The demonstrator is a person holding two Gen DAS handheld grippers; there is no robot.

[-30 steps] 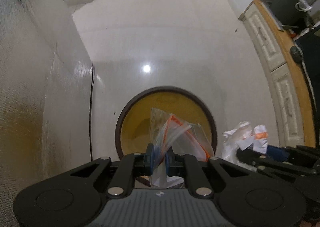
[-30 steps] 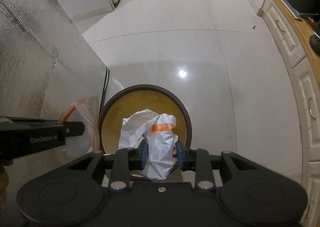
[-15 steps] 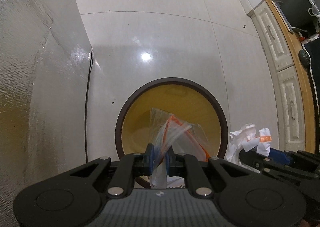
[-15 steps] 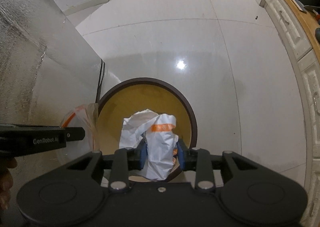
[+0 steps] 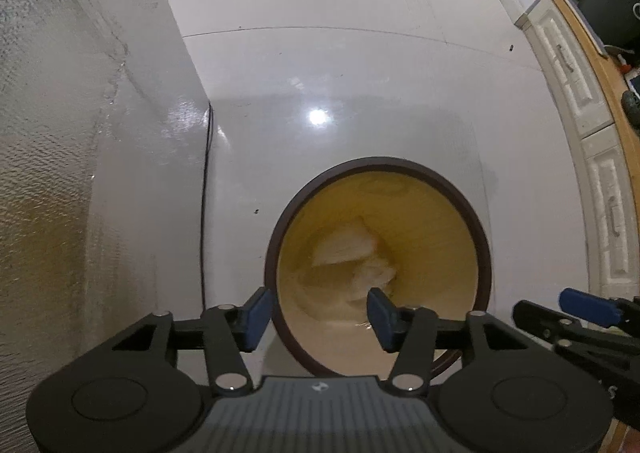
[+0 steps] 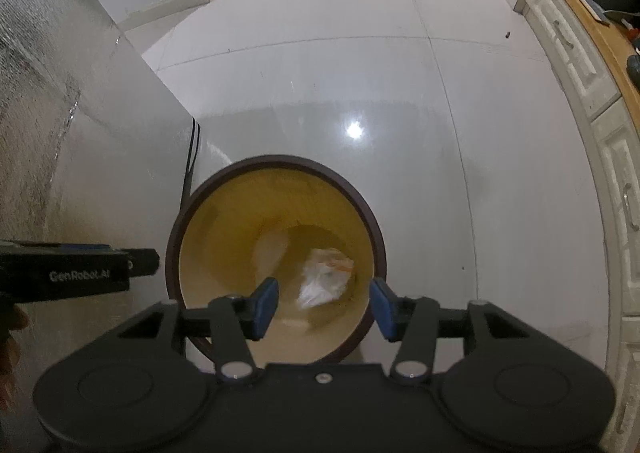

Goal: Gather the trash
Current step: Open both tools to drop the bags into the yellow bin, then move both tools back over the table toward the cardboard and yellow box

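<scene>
A round bin with a dark brown rim (image 5: 486, 253) and a yellow inside stands on the floor below both grippers; it also shows in the right wrist view (image 6: 378, 237). White crumpled trash (image 5: 352, 249) lies inside it. In the right wrist view a clear plastic bag with orange print (image 6: 326, 277) lies at the bottom. My left gripper (image 5: 318, 313) is open and empty over the bin's near left rim. My right gripper (image 6: 322, 307) is open and empty over the bin's near side. The right gripper also shows at the left wrist view's right edge (image 5: 580, 313).
A silver textured wall or appliance side (image 5: 60, 173) rises at the left, with a black cable (image 5: 206, 193) running down beside it. White cabinets with a wooden top (image 5: 592, 113) line the right. Glossy white floor tiles (image 6: 320, 93) stretch ahead.
Both grippers have opened. The clear orange-printed bag has left the left gripper and the white crumpled bag has left the right gripper; both now lie inside the bin.
</scene>
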